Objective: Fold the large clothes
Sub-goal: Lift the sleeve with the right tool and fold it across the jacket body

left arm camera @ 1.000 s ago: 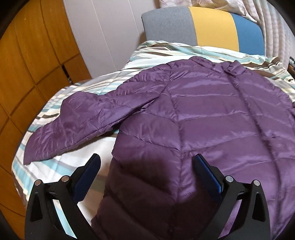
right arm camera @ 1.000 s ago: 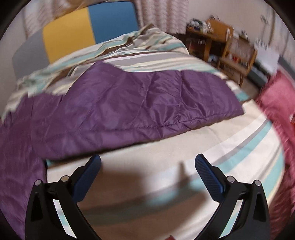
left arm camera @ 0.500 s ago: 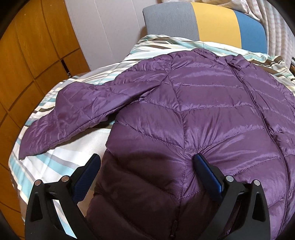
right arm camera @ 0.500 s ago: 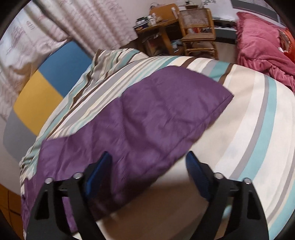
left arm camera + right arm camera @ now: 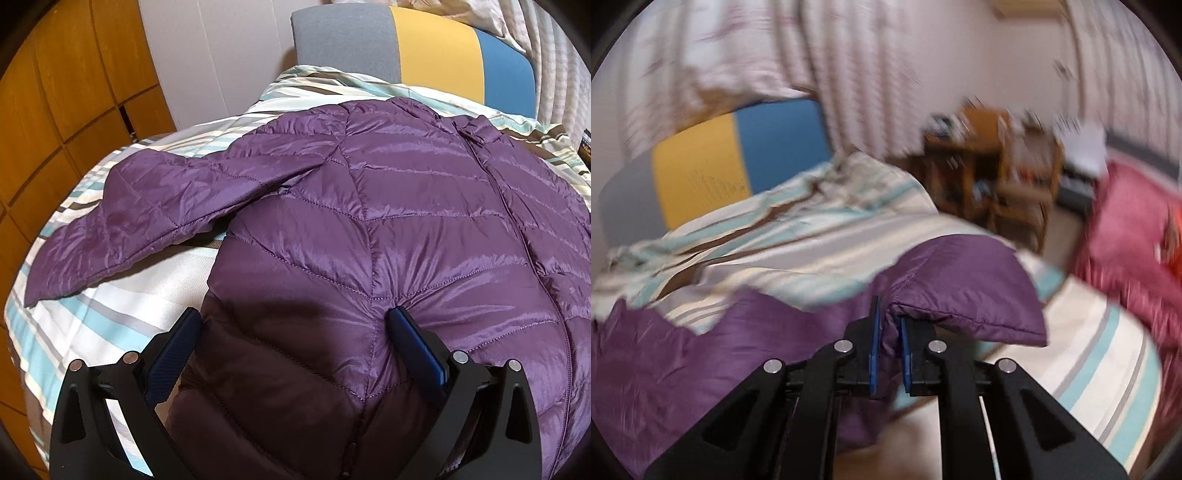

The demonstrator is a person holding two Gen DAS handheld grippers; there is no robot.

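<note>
So the striped bed (image 5: 110,325) carries everything, and my purple jacket (image 5: 424,229) lies flat across it, front up, its long axis running from the hem under me up to the collar by the headboard (image 5: 417,51). One sleeve (image 5: 147,221) stretches away from the body on my left side, well clear of the zip (image 5: 517,229) down the middle. My left gripper (image 5: 295,332) stands wide open at the hem, one finger pressing into the quilting, the other just off the jacket's edge, clamping nothing. My right gripper (image 5: 888,325) is pinched shut on the other sleeve (image 5: 960,295), lifted off the bed. That sleeve needs to travel inward, I judge, across toward the zip, and my right is the nearer hand
</note>
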